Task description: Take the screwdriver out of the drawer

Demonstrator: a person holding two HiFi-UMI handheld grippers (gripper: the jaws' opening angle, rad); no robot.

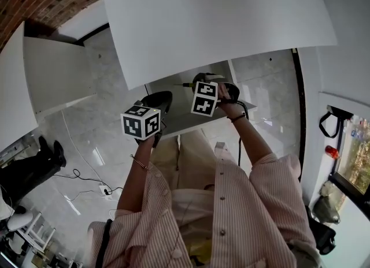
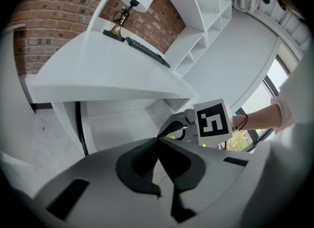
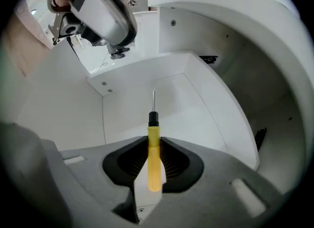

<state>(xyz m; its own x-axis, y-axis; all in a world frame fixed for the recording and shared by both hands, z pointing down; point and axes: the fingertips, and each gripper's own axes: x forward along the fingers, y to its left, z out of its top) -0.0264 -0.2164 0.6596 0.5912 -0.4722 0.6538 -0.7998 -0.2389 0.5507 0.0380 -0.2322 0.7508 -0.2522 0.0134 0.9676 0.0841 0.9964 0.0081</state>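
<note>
In the head view, the drawer (image 1: 180, 121) is seen open under the desk (image 1: 219, 18), at its 6 o'clock edge. The screwdriver (image 3: 153, 148) is held over the drawer in the right gripper (image 1: 201, 79), tip toward 9 o'clock. The left gripper (image 1: 157, 100) is placed at the right gripper's 8 o'clock.

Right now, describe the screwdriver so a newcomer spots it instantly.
Under the white desk, an open white drawer is pulled out, and the right gripper hangs over it. Clamped between its jaws is the screwdriver: yellow handle, black collar, thin metal shaft, the only coloured thing there.
</note>
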